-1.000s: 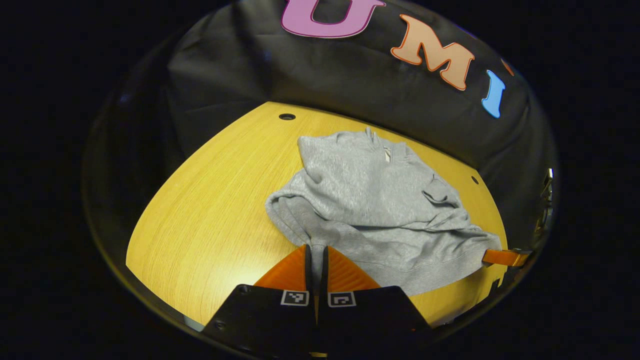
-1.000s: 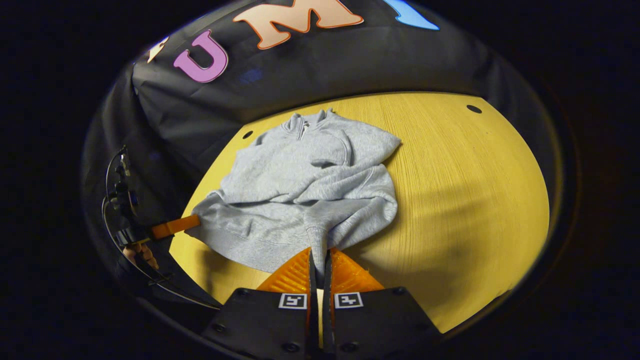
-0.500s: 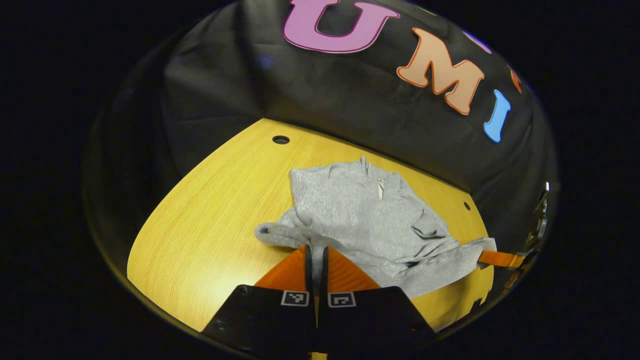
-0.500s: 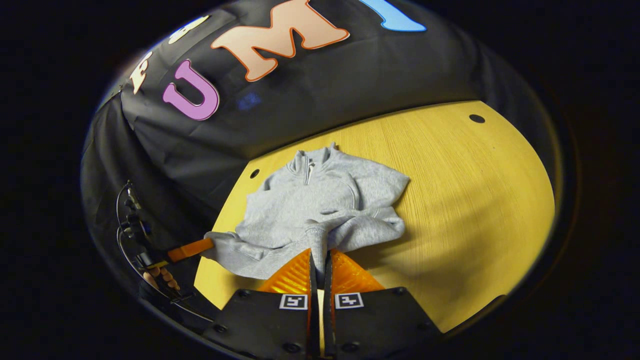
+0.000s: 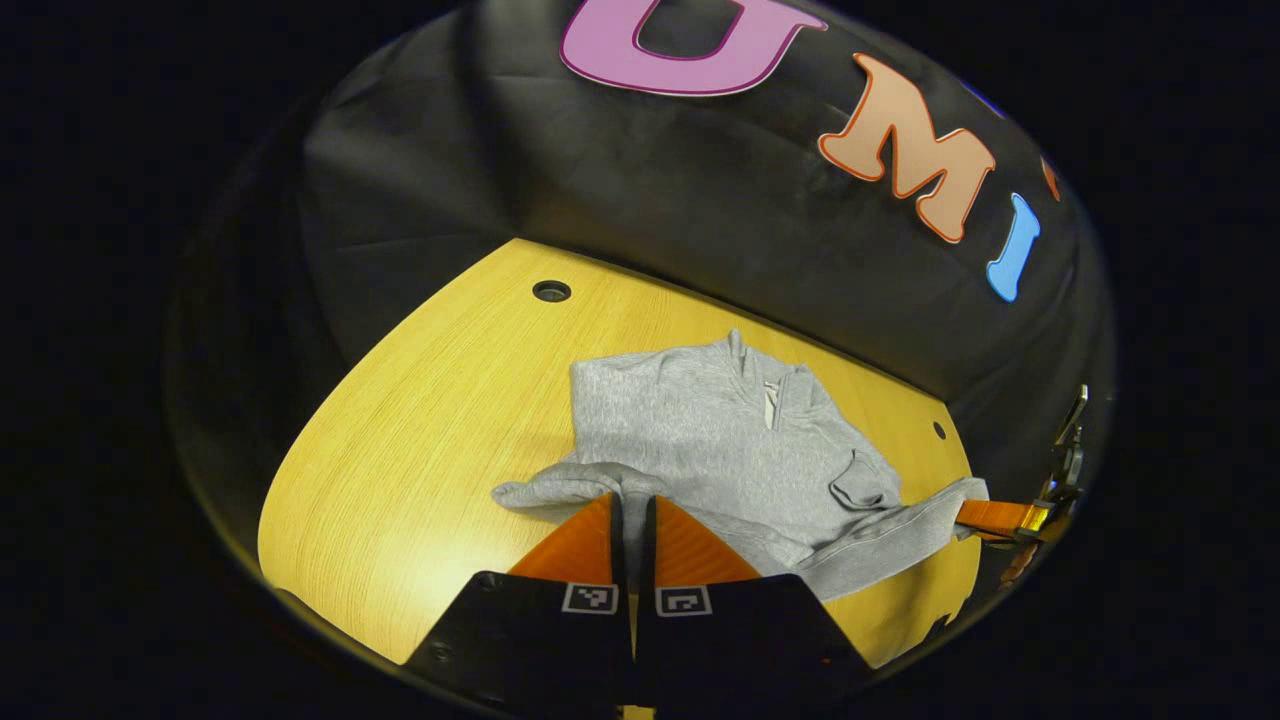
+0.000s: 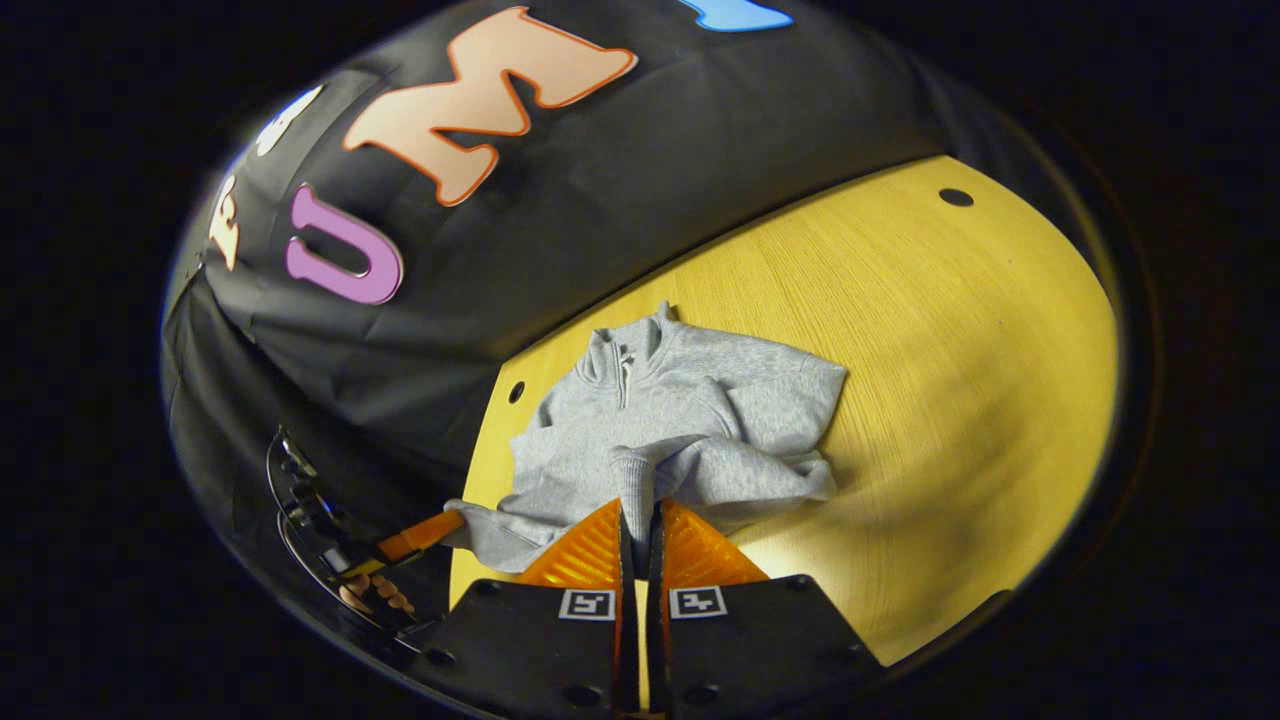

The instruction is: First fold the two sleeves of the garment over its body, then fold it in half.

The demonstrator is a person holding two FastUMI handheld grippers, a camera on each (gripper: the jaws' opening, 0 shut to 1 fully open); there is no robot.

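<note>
With both tools clamped on its hem (image 5: 880,555), garment (image 6: 680,420) nears table edge (image 6: 470,560).

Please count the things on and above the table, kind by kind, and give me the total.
Sweater: 1, grey, its hem lifted over its body.
Grippers: 2, left and right, each with jaws shut on the hem.
Table: 1, yellow wood.
Holes in the table: 2 in the left gripper view.
Total: 6.
</note>
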